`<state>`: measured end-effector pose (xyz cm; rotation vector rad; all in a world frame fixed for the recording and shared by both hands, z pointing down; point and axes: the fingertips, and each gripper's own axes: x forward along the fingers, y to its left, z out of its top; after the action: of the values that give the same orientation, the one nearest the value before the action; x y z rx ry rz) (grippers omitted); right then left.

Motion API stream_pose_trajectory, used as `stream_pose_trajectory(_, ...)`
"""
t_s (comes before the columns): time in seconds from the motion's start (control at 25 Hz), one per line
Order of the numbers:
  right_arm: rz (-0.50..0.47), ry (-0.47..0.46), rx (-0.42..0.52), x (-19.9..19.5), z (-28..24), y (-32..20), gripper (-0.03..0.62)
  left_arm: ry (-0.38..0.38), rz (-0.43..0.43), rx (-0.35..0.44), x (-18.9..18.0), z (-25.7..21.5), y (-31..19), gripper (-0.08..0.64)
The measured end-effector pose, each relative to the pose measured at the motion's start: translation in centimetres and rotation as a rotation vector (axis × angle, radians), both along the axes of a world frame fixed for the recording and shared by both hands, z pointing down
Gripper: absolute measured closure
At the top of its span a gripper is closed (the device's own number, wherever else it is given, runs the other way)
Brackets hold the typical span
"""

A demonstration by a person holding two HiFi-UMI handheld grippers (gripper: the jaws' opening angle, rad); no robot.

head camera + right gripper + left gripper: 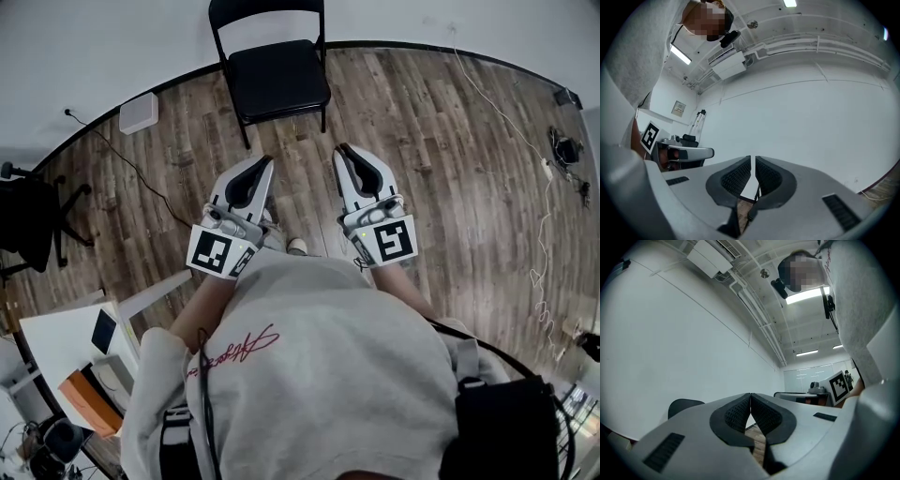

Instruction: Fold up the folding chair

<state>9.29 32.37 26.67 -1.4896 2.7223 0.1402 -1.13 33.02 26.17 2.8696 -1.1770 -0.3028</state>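
Observation:
A black folding chair [277, 75] stands unfolded against the far wall, its seat facing me. Both grippers hover side by side over the wooden floor, short of the chair and not touching it. My left gripper [267, 162] is shut with nothing between its pads. My right gripper [341, 148] is shut and empty too. In the left gripper view the jaws [750, 397] meet, and the chair's dark backrest [683, 405] peeks over the left jaw. In the right gripper view the jaws [753, 160] stand nearly touching, with the white wall behind.
A white box [139, 112] sits by the wall at left, with a black cable [136, 171] trailing from it. A black office chair [33, 223] stands far left. A white cable [525, 155] runs along the floor at right. A white desk [61, 339] is at lower left.

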Motion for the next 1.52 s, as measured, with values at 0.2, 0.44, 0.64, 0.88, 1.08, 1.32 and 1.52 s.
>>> stream_pose_trajectory(0.2, 0.008, 0.003, -0.01, 0.4, 0.8, -2.0, 0.572, 0.003, -0.019, -0.006, -0.2, 0.6, -2.6, 0.543)
stream_pose_trajectory(0.44, 0.013, 0.007, -0.017, 0.4, 1.4, -7.0, 0.572, 0.009, 0.02, -0.008, 1.0, 1.4, -8.2, 0.543)
stream_pose_trajectory(0.64, 0.054, 0.023, -0.019, 0.4, 1.6, -14.4, 0.572, 0.02, 0.042, -0.036, 0.7, 2.0, -15.4, 0.543)
stream_pose_trajectory(0.88, 0.092, 0.04, -0.041, 0.0, 2.5, -24.5, 0.572, 0.007, 0.062, -0.101, 0.0, 3.2, -24.9, 0.542)
stream_pose_trajectory(1.08, 0.132, 0.035, -0.065, -0.4, 2.6, -31.4, 0.549, 0.0, 0.102, -0.145, 0.2, 4.3, -30.1, 0.541)
stream_pose_trajectory(1.32, 0.147, 0.045, -0.155, 1.3, 5.3, -36.2, 0.442, 0.05, 0.086, -0.319, 1.6, 8.4, -33.1, 0.369)
stream_pose_trajectory(1.52, 0.142, 0.084, -0.208, 3.8, 8.8, -39.5, 0.424, 0.26, 0.012, -0.646, 3.1, 16.5, -33.8, 0.309)
